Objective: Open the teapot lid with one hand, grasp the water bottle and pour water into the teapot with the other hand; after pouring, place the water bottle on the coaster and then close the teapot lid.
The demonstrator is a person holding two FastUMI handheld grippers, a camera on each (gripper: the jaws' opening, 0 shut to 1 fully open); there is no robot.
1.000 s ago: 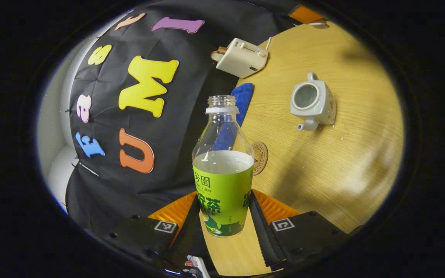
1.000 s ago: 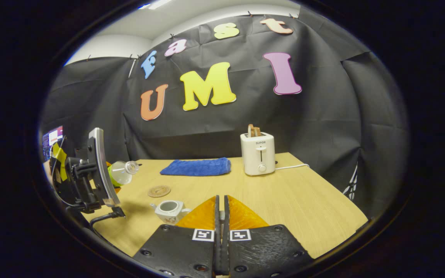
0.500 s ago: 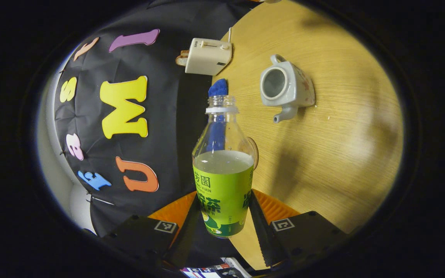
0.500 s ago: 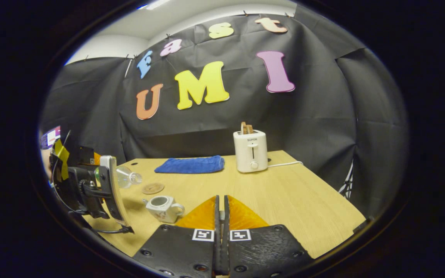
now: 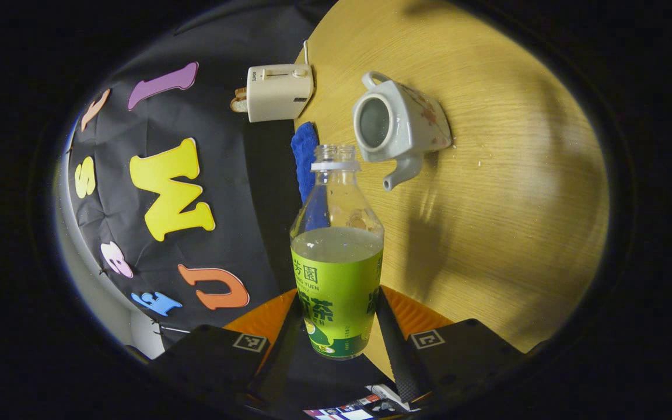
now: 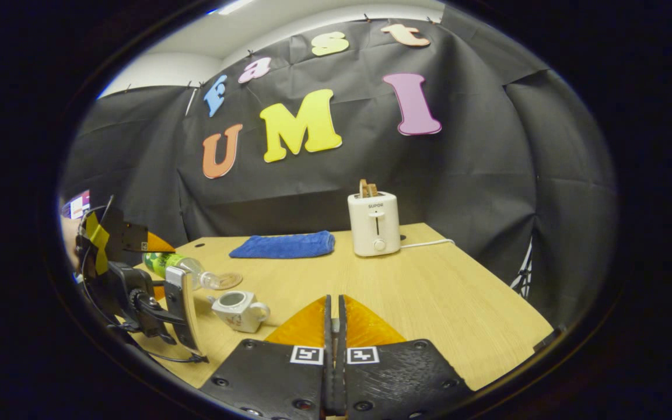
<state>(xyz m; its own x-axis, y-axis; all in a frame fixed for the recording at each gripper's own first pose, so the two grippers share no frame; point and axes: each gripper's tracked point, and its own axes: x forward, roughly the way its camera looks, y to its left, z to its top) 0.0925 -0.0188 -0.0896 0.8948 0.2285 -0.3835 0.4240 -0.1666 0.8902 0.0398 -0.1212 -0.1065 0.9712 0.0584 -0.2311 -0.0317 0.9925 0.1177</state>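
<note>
Green-labelled water bottle (image 5: 336, 274) sits clamped between both fingers of the left tongs (image 5: 336, 344), neck pointing to 12 o'clock in the left gripper view, cap off, liquid level just above the label. White teapot (image 5: 397, 125) lies at about 1 o'clock from the bottle mouth, just beyond it, lid off, open rim facing the camera, spout toward the tongs, standing on the wooden surface (image 5: 505, 192). In the right gripper view the same bottle (image 6: 181, 265) is tilted nearly level in the left tongs (image 6: 155, 274), mouth just above and beside the teapot (image 6: 238, 308), with the round coaster (image 6: 230, 280) right behind the bottle mouth. Right tongs (image 6: 334, 350) pressed together, nothing between them, at 6 o'clock; teapot at 9 o'clock from their tips, near. Blue cloth (image 6: 283, 245) and white toaster (image 6: 374, 223) at the far edge, around 12 o'clock, well apart from both tongs.
</note>
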